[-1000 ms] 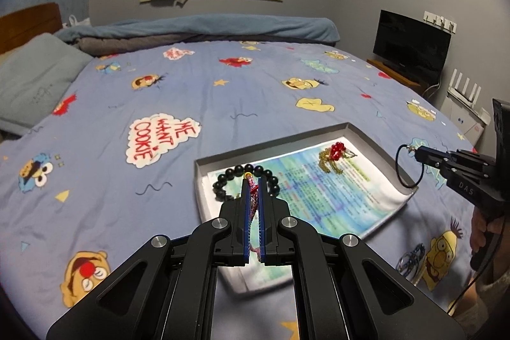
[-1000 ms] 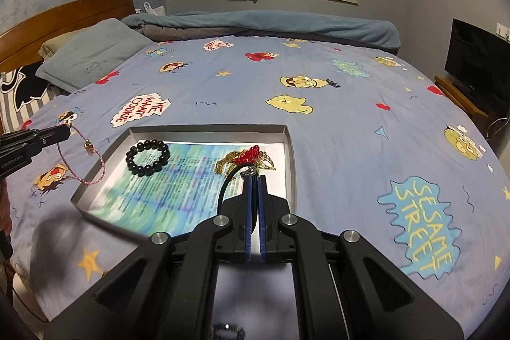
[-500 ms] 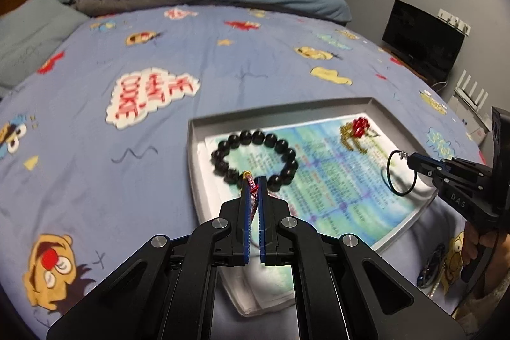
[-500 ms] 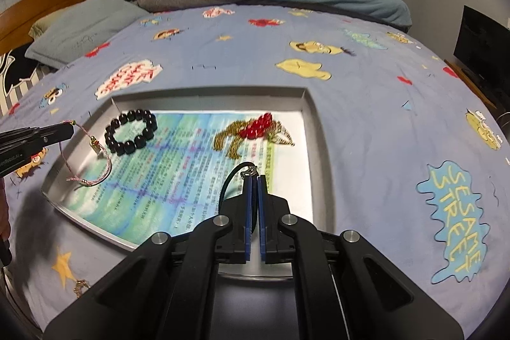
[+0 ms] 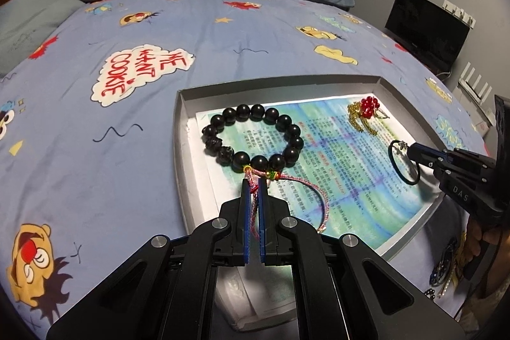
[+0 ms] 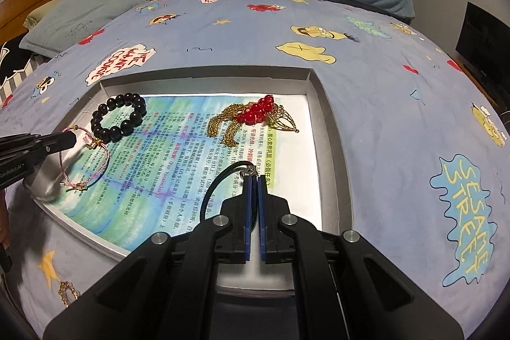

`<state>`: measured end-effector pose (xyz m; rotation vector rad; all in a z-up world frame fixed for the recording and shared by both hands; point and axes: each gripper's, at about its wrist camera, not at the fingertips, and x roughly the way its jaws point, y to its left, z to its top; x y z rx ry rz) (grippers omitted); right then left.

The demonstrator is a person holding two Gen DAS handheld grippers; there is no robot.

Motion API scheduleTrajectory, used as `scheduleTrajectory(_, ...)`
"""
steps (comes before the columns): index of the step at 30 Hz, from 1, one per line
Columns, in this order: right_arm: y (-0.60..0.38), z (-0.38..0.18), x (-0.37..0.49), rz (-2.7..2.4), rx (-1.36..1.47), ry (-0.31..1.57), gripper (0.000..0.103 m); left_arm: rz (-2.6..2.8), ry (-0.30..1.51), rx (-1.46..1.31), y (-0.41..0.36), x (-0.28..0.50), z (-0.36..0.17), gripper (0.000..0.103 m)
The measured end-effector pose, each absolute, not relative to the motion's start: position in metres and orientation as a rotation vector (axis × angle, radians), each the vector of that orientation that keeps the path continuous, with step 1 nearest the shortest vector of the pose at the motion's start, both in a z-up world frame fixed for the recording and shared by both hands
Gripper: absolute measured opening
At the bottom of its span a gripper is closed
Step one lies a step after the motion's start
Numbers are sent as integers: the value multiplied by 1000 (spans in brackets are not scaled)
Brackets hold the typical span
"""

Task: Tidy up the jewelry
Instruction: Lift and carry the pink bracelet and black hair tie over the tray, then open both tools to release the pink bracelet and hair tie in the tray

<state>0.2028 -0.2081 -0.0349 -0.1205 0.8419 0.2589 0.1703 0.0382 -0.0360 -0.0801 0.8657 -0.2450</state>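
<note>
1. The pink cord bracelet (image 5: 288, 185) is pinched in the left gripper (image 5: 253, 185), whose jaws are closed on it; its loop trails just ahead over the tray (image 5: 178, 148), right by the black bead bracelet (image 5: 255, 137).
2. The right gripper (image 6: 254, 180) has its jaws clamped on the black cord loop (image 6: 220, 184), also low over the tray, red-and-gold piece (image 6: 255, 117) further ahead.
3. Looks like the drop-off step. Next up is probably letting both go onto the printed sheet (image 6: 178, 155).
4. Both grippers tilt steeply down at the bed (image 5: 95, 117).
</note>
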Motion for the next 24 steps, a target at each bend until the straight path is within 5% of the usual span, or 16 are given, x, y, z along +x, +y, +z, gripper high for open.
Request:
scheduleTrajectory(15, -208, -33, 199, 274, -111, 844, 5, -232, 895, -49, 34, 172, -44, 6)
scheduleTrajectory(20, -207, -30, 196, 280, -111, 830, 15, -237, 888, -47, 33, 168, -43, 14)
scheduleTrajectory(24, -209, -24, 192, 284, -102, 809, 32, -226, 873, -39, 32, 164, -38, 27)
